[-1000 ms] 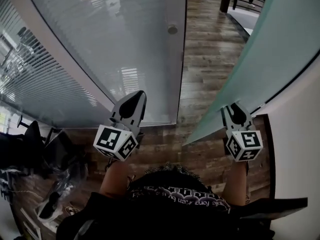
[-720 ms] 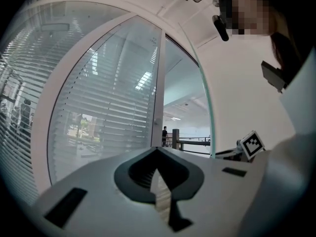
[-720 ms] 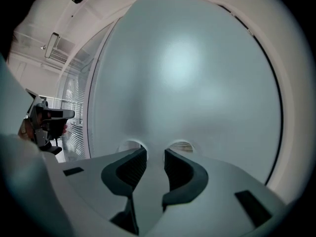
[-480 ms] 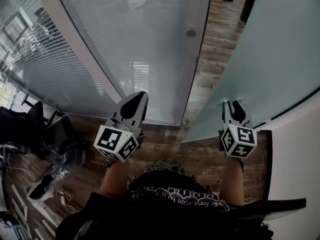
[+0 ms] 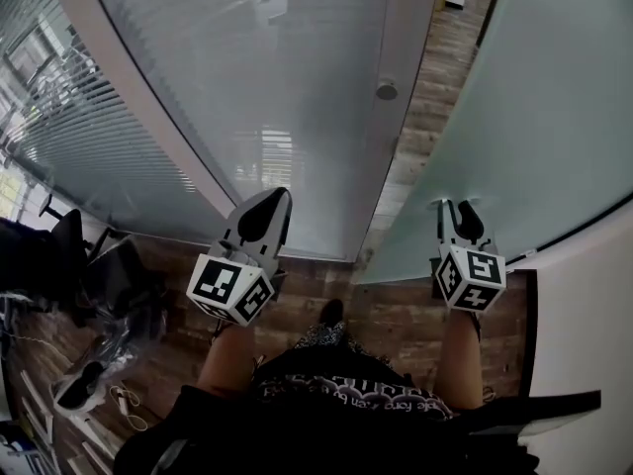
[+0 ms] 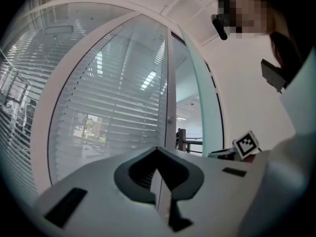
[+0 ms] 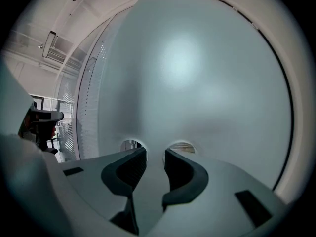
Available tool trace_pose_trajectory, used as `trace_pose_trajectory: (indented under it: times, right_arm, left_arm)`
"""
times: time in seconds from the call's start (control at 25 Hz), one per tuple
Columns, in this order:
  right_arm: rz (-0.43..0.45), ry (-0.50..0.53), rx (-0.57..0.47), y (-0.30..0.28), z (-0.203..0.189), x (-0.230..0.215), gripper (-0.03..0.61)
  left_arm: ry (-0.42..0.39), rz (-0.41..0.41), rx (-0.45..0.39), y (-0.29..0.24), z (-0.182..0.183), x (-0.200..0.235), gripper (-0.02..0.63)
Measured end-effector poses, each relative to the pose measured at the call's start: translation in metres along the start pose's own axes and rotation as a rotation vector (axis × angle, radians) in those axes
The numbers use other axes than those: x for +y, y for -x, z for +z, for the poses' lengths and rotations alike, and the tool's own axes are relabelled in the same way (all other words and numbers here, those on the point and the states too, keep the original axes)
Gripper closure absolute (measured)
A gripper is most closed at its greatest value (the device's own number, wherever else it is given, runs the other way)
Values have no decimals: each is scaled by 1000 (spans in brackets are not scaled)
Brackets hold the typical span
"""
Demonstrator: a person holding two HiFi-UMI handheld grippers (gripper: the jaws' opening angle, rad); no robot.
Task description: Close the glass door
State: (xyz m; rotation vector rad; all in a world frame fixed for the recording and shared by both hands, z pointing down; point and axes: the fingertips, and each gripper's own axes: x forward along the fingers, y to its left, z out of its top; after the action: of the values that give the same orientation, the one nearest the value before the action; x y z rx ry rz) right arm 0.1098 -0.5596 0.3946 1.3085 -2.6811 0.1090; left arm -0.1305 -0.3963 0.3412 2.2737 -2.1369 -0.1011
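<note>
The frosted glass door (image 5: 534, 117) stands ajar on the right, its free edge close to the grey door frame (image 5: 401, 137) that carries a round knob (image 5: 386, 91). My right gripper (image 5: 460, 206) rests its tips against the door's frosted face (image 7: 197, 83). Its jaws (image 7: 154, 152) stand apart with nothing between them. My left gripper (image 5: 275, 196) hangs free in front of the glass wall with blinds (image 5: 247, 87), its jaws (image 6: 158, 151) shut and empty. The narrow doorway gap (image 6: 187, 127) shows in the left gripper view, beside the right gripper's marker cube (image 6: 247, 143).
A wooden floor (image 5: 396, 315) runs under me and through the gap. A black office chair (image 5: 109, 285) and loose cables (image 5: 119, 399) sit at the lower left. A white wall (image 5: 593, 315) bounds the right side. My shoe (image 5: 331, 312) shows below.
The frosted door has swung left toward the frame, and the strip of floor seen through the gap has narrowed. My right gripper moved along with the door; the left gripper drifted slightly.
</note>
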Motion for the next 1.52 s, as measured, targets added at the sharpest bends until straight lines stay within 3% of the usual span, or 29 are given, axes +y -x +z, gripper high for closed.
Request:
trace_pose_trajectory:
  times: [0.72, 1.52]
  right_arm:
    - [-12, 7, -3, -82, 17, -11, 462]
    - [-20, 2, -20, -129, 26, -25, 462]
  left_arm:
    - [-4, 11, 16, -57, -2, 52, 612]
    - [8, 31, 34, -64, -9, 66, 612]
